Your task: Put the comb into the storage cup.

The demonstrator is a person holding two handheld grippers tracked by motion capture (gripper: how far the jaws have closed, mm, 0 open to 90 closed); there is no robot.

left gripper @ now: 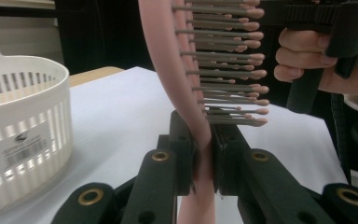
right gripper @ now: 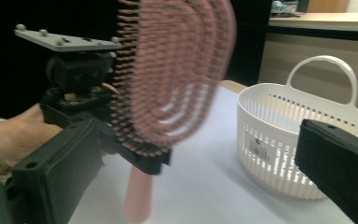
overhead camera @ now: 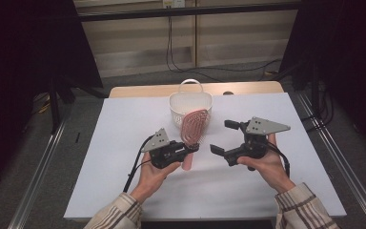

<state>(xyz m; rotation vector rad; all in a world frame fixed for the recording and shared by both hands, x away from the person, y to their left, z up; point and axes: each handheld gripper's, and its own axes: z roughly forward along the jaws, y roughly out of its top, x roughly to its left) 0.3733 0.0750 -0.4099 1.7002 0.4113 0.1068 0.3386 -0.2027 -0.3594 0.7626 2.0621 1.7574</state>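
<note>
A white slotted plastic basket (overhead camera: 190, 109) with an arched carry handle stands upright toward the far middle of the counter (overhead camera: 124, 143), which is covered by a pale white sheet. The left gripper view shows a barcode label (left gripper: 25, 149) on its wall. At the far edge a strip of bare wood (overhead camera: 143, 90) shows past the sheet, with a small dark object (overhead camera: 228, 93) resting on it, too small to identify. Beyond the counter, black cables (overhead camera: 181, 67) hang down a pale wall and trail across the grey floor (overhead camera: 43, 157).
</note>
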